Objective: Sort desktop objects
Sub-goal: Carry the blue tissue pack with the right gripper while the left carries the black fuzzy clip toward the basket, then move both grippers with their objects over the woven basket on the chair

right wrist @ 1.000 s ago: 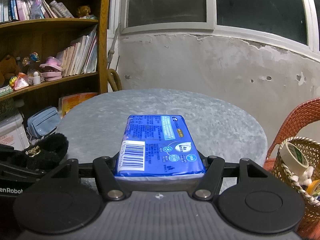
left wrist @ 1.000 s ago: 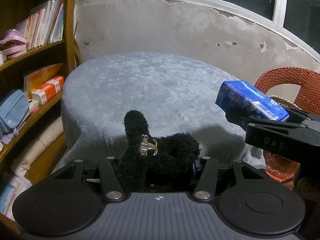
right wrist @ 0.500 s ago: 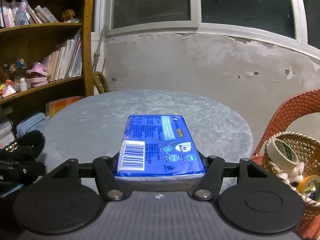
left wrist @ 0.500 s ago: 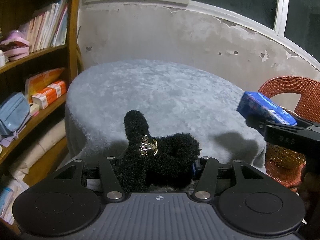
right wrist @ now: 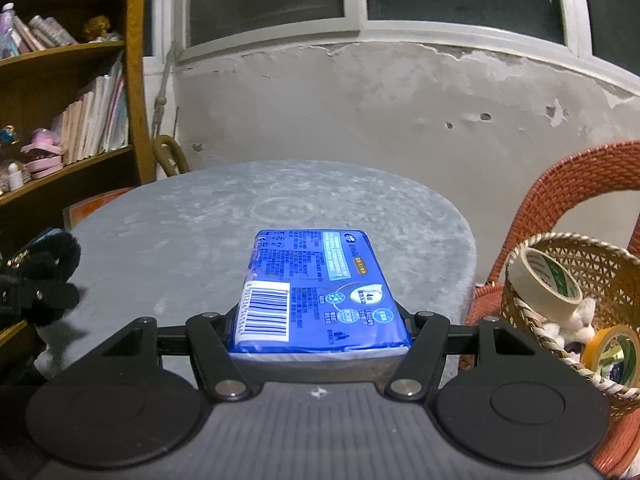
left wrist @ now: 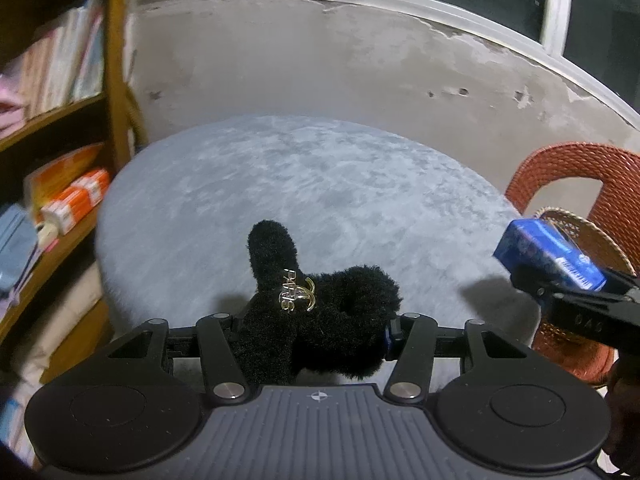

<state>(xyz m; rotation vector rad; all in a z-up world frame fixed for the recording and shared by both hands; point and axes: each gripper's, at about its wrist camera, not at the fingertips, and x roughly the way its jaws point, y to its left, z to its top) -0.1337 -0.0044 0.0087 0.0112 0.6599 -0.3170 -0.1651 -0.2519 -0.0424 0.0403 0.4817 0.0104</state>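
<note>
1. Left wrist view, far left: a curved wooden bookshelf (left wrist: 60, 128) holds blurred books and an orange-and-white box (left wrist: 76, 200).
2. At the centre stands a round table covered in pale grey velvety cloth (left wrist: 320, 184); its top is bare.
3. At the bottom centre, the left gripper (left wrist: 316, 332) has its jaws closed partway on a fluffy black hair clip with a small gold "PARIS" charm (left wrist: 320, 316). The clip is held in the air above the near edge of the table, one furry end sticking upward.
4. To the right, the right gripper (left wrist: 532, 280) carries a flat blue plastic tissue pack (left wrist: 548, 256), in front of an orange woven wicker chair (left wrist: 576, 172).
5. Right wrist view, far left: the bookshelf again, and the hair clip in the left gripper at the picture's edge.
6. At the centre, the tissue pack lies flat between the right gripper's jaws, which clamp its sides. Its barcode faces the camera, and it hangs above the near edge of the table.
7. To the right, a tan woven basket (right wrist: 624, 280) rests on the wicker chair. Inside lie a cream roll of tape (right wrist: 548, 280), a yellow roll of tape (right wrist: 612, 348) and something white and fluffy.
</note>
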